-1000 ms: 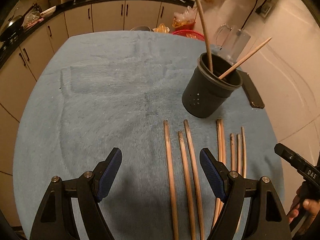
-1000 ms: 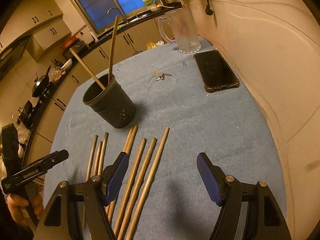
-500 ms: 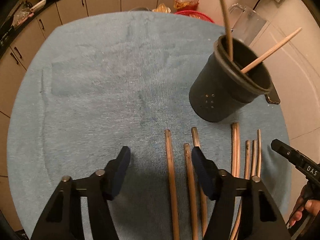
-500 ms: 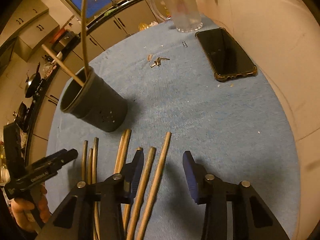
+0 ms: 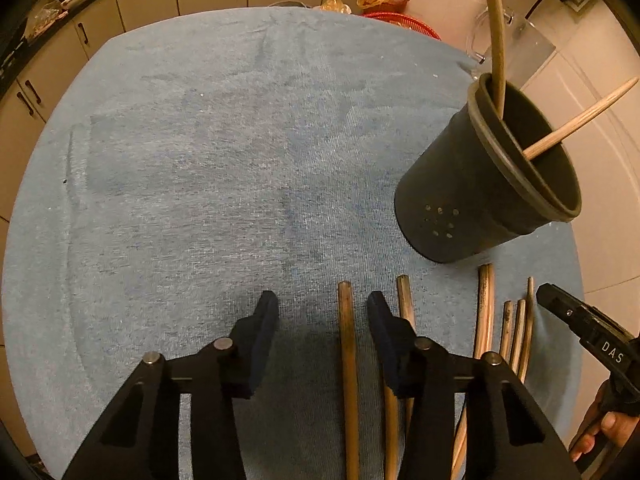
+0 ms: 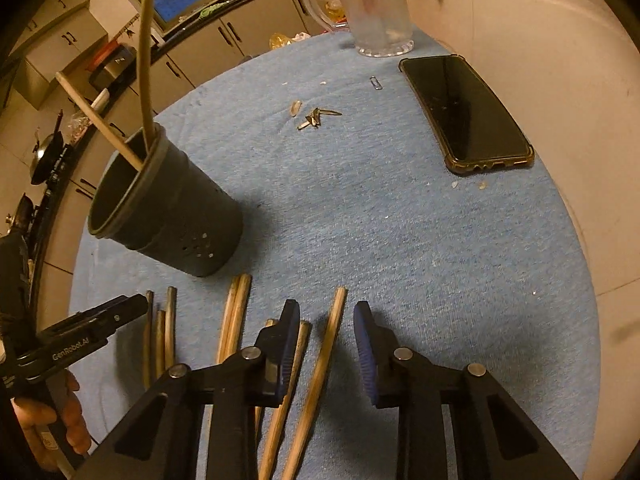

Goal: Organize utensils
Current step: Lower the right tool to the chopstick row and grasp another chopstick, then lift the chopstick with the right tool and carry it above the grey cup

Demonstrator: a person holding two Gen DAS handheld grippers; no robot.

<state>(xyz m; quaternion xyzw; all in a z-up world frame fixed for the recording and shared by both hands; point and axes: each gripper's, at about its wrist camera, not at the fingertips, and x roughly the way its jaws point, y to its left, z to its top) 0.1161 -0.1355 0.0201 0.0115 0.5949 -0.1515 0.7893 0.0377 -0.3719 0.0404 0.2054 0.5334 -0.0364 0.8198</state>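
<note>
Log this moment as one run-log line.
left gripper: closing around leftmost chopstick | right gripper: closing around rightmost chopstick | utensil holder: two chopsticks inside

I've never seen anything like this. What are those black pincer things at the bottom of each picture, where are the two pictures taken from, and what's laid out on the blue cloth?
There is no robot here: a person holds a hand-operated two-finger gripper in each hand, and a wide-angle camera on each one looks forward along its fingers. One picture comes from the left gripper, the other from the right gripper.

On the blue cloth lies a row of chopsticks in front of a dark holder, which already has two sticks leaning in it. Farther back lie a phone, a clear jug and some small scraps.

Nothing is held yet. Both grippers' jaws are closing, each around one chopstick that lies between them: the left chopstick and the right chopstick.
</note>
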